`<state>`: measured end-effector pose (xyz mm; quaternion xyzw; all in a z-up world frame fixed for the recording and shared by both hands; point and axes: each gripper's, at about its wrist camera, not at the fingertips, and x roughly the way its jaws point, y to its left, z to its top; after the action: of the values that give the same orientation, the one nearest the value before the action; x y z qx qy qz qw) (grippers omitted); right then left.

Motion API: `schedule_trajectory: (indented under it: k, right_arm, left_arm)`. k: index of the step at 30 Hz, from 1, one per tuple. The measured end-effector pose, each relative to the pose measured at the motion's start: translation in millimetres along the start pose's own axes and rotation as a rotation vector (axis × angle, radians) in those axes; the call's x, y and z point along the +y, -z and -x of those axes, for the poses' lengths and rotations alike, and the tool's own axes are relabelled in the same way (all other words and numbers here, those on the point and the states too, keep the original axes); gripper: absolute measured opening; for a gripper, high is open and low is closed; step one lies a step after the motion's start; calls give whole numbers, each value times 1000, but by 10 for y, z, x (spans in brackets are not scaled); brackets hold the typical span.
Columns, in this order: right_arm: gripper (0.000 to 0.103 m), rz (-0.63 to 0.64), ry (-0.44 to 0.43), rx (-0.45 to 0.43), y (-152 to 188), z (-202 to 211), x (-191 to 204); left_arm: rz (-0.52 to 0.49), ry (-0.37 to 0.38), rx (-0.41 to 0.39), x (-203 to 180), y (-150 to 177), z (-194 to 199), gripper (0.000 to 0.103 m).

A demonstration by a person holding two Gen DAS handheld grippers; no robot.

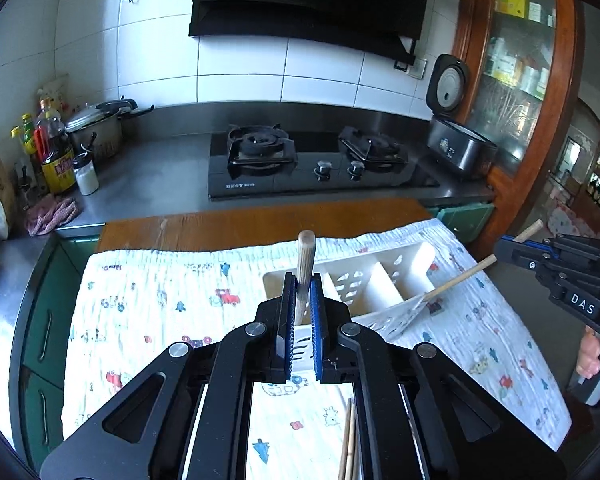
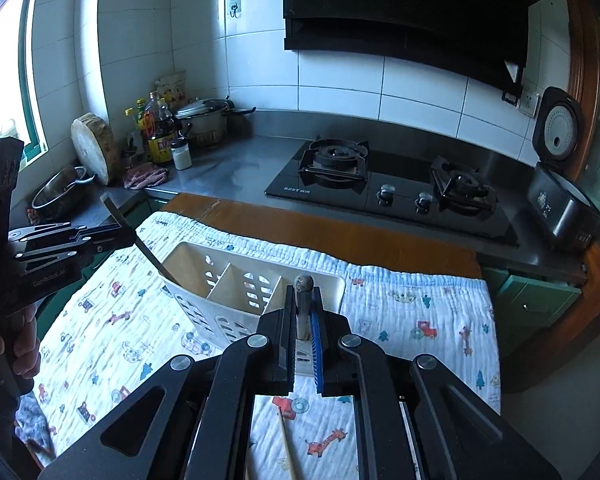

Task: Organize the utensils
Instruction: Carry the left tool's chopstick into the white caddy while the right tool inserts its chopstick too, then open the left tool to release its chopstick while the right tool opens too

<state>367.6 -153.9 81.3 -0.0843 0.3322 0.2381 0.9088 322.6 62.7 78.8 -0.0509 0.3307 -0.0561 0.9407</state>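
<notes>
Left gripper (image 1: 303, 312) pinches a wooden handle (image 1: 305, 268) upright over the caddy's (image 2: 188, 258) left compartment; right gripper (image 2: 303, 320) pinches a second handle (image 2: 303, 300) above its right compartment, both utensils' long axes pointing down.

We are in a home kitchen. At twelve o'clock a two-burner gas hob (image 1: 320, 164) sits in a steel counter (image 1: 156, 176), with a black hood (image 1: 312, 0) above it on a white tiled wall (image 1: 260, 72). At ten o'clock we see oil and sauce bottles (image 1: 56, 148), a lidded pot (image 1: 96, 124) and a rag (image 1: 52, 214); the right view adds a round wooden chopping block (image 2: 92, 152) and a steel bowl (image 2: 60, 192) near a window (image 2: 4, 60). At two o'clock an open rice cooker (image 1: 456, 136) stands beside a glass-fronted wooden cabinet (image 1: 516, 60) of jars. Closest to us, a table carries a child's printed cloth (image 1: 156, 312) and a white utensil caddy (image 1: 364, 284).
</notes>
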Motion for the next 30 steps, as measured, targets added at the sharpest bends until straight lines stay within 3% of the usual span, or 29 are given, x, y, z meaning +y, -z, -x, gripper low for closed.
schedule_trajectory:
  k: [4,7,9,14,21,30]
  right_arm:
    - [10,-9,2,-7,14,-1,-11]
    - [14,-6,17,-28,13,75,-23]
    - [23,-11,24,-44,2,153,-50]
    - [28,-4,56,-98,99,503,-63]
    - [30,12,21,-134,650,964,72]
    - [32,25,-33,-68,1590,1045,356]
  left_arm:
    - [12,-2,3,26,29,-17,11]
    - [12,-10,-15,18,23,80,22]
    - [13,-7,-34,11,13,183,29]
    - [14,-20,-87,-19,84,554,29]
    - [33,-3,-98,-85,515,933,29]
    - [67,42,-48,-164,1272,1109,29]
